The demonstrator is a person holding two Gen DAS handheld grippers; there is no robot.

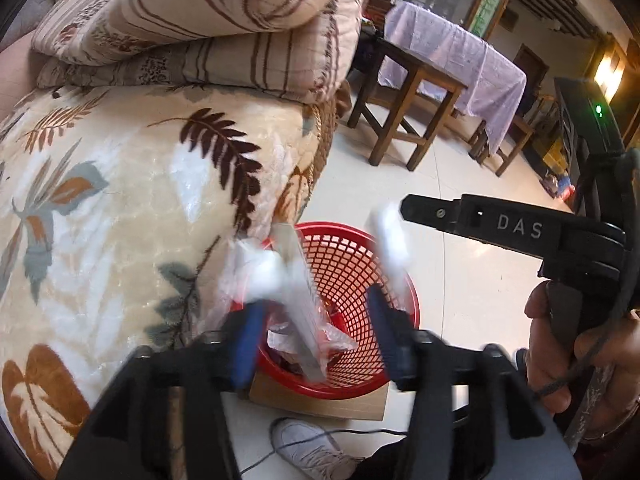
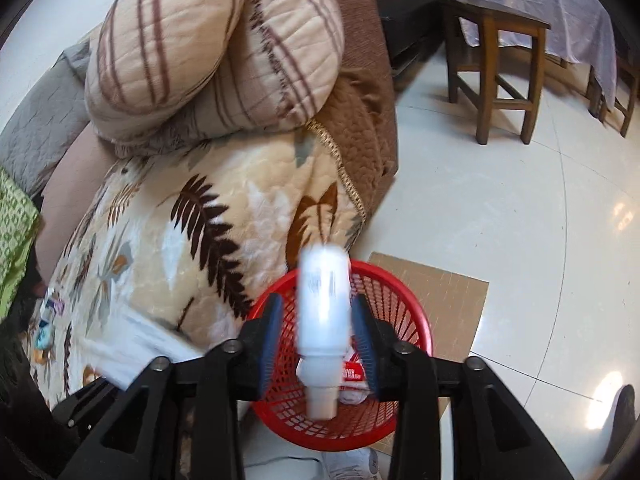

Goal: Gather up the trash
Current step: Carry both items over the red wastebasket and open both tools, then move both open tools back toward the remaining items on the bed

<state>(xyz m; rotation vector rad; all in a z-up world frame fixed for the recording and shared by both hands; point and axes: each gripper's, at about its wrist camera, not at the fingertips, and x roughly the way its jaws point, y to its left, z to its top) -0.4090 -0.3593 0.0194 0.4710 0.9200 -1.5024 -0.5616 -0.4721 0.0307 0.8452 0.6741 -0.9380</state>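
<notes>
A red mesh basket (image 1: 360,256) stands on a cardboard sheet on the floor beside the bed; it also shows in the right wrist view (image 2: 404,304). My left gripper (image 1: 316,332) is open above it, and a blurred white wrapper with clear plastic (image 1: 296,280) hangs between its fingers over the basket, not pinched. My right gripper (image 2: 320,332) is open above the basket, and a blurred white plastic bottle (image 2: 324,312) sits between its fingers with gaps on both sides. That bottle shows in the left wrist view (image 1: 390,240) too. Crumpled trash (image 2: 354,376) lies inside the basket.
A bed with a leaf-print blanket (image 1: 120,208) and folded quilts (image 1: 208,20) fills the left. Wooden stools (image 2: 500,60) and a table with a purple cloth (image 1: 460,52) stand on the tiled floor beyond. My shoe (image 1: 308,444) is under the basket's near side.
</notes>
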